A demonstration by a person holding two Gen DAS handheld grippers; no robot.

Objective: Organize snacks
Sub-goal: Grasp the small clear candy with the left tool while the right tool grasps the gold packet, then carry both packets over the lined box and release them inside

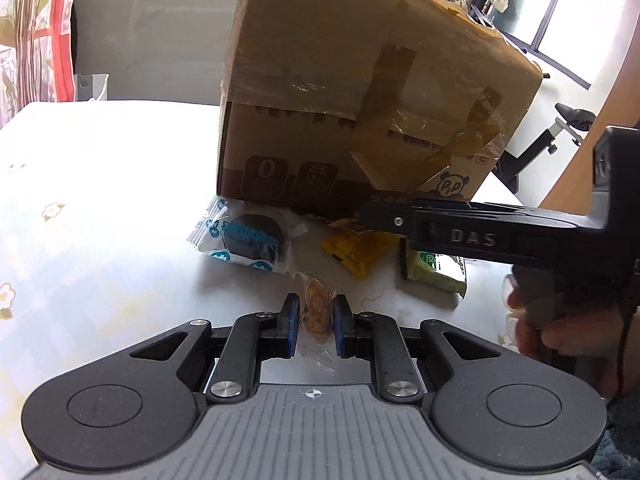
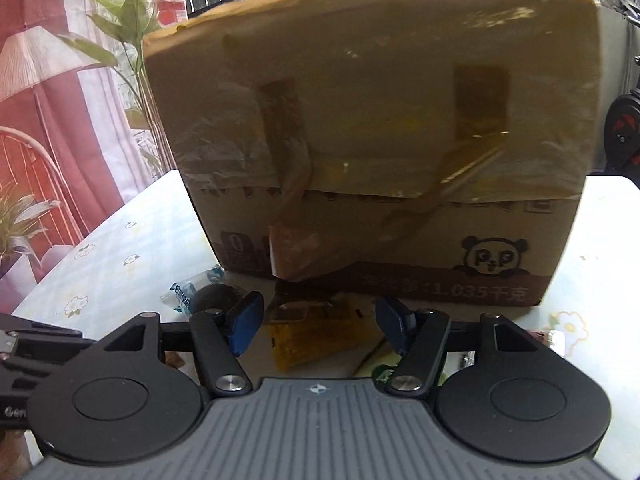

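Sunlight washes out the flowered cloth on the desk (image 1: pixel 100 184), where a taped cardboard box (image 1: pixel 360 92) stands as my landmark.

From the left wrist camera I see my left tool (image 1: pixel 316 322) pinched tight on a small clear-wrapped golden candy (image 1: pixel 316 312), well in front of the box. Right against the foot of the box, at its left corner, lies a dark round cookie in a clear blue-printed wrapper (image 1: pixel 250 238). A yellow packet (image 1: pixel 360 252) lies just in front of the box, and a green packet (image 1: pixel 434 274) sits to its right. My right tool (image 1: pixel 374 212) reaches in from the right, its tip close to the bottom edge of the box, a hand (image 1: pixel 568 332) on its grip.

From the right wrist camera the box (image 2: pixel 380 120) fills the view, a panda printed low on its right side. My right tool (image 2: pixel 316 322) stands partly open with nothing clamped; the yellow packet (image 2: pixel 320 332) lies below the gap, in front of the box. The cookie (image 2: pixel 208 294) shows left of the box's near corner.
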